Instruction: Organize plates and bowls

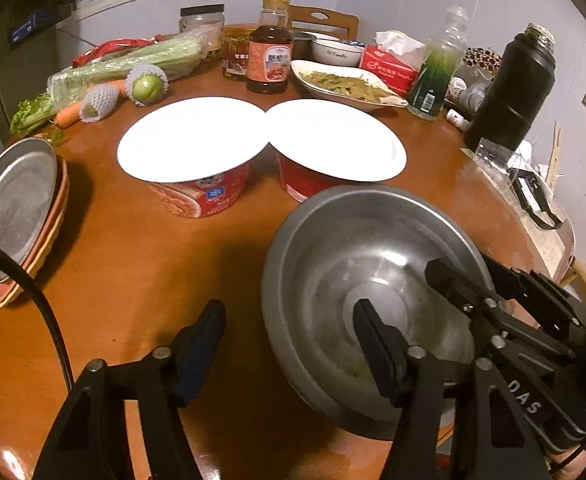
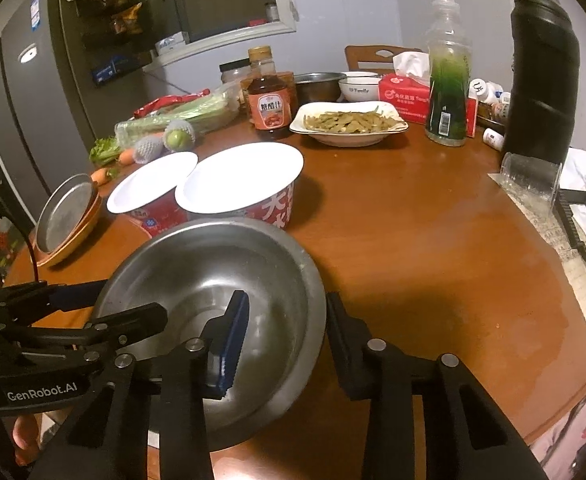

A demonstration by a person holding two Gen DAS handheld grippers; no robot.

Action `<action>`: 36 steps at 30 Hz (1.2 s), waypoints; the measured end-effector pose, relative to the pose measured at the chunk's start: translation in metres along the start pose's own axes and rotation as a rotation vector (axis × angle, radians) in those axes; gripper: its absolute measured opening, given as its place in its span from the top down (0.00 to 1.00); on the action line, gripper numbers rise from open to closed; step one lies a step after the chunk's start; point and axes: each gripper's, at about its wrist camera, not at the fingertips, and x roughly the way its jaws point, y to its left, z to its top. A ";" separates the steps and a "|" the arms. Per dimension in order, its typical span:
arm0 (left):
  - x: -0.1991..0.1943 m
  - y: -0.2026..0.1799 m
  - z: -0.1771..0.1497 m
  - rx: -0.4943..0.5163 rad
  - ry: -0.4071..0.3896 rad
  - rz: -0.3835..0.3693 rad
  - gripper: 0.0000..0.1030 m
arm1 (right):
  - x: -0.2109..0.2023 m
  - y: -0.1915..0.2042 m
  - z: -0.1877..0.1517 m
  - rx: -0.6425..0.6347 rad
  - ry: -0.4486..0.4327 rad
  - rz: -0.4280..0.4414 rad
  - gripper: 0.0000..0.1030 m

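A steel bowl point(image 1: 333, 248) point(image 2: 213, 252) stands on the round wooden table point(image 1: 133, 264) close in front of me. My left gripper point(image 1: 293, 348) point(image 2: 113, 304) straddles its left rim, one finger inside and one outside, with clear gaps; it is open. My right gripper point(image 2: 289, 340) point(image 1: 473, 276) straddles the opposite rim. Its outer finger is close against the wall, and a gap shows beside the inner blue pad. Behind the bowl, two white plates point(image 1: 191, 138) point(image 1: 337, 138) rest on red noodle tubs point(image 1: 201, 196). A metal plate tops a stack of orange plates point(image 1: 13, 208) at the left.
At the back are a dish of green vegetables point(image 1: 345, 86), a white bowl point(image 1: 337, 52), a sauce bottle point(image 1: 269, 48), jars, celery and carrots point(image 1: 105, 68), a tissue box point(image 1: 389, 66), a green bottle point(image 1: 437, 68) and a black flask point(image 1: 511, 84). A glass and papers lie at the right edge.
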 end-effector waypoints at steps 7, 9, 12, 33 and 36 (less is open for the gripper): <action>0.008 -0.009 -0.003 0.022 -0.002 0.031 0.66 | -0.002 0.005 -0.001 -0.025 0.002 -0.002 0.62; 0.007 -0.008 -0.004 0.028 -0.012 0.039 0.66 | -0.003 0.007 -0.001 -0.026 0.008 0.009 0.62; 0.003 -0.003 -0.005 0.014 -0.007 0.024 0.66 | -0.003 0.010 -0.001 -0.025 0.008 0.008 0.62; -0.079 0.074 -0.031 -0.078 -0.126 0.087 0.66 | -0.032 0.105 0.014 -0.134 -0.045 0.128 0.62; -0.083 0.084 -0.037 -0.086 -0.130 0.100 0.66 | -0.031 0.119 0.012 -0.154 -0.036 0.130 0.62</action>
